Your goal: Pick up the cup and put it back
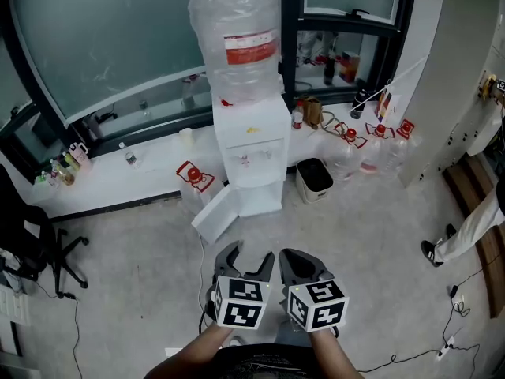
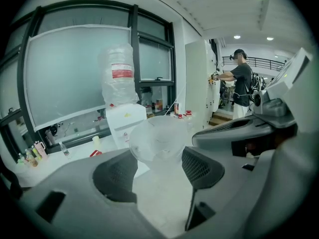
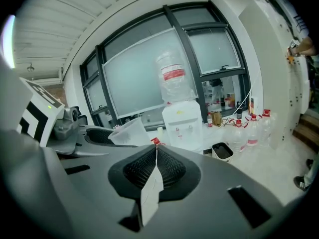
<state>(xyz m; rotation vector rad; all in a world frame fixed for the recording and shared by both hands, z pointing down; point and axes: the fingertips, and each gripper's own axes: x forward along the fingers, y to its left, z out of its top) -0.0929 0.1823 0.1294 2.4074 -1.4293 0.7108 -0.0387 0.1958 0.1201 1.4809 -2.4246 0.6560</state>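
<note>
Left tongs [image 2: 158, 169] clamp clear cup [image 2: 159, 139], long axis near vertical, mouth up; right tongs [image 3: 155, 153] closed, empty.

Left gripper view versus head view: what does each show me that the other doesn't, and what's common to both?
Only the left gripper view: a clear plastic cup held between the jaws of the left gripper; from above that cup cannot be made out.

Only the head view: a black bin on the floor right of the dispenser, and a white panel swung open at the dispenser's base.

Both: the white water dispenser with its big bottle on top, standing ahead by the window.
</note>
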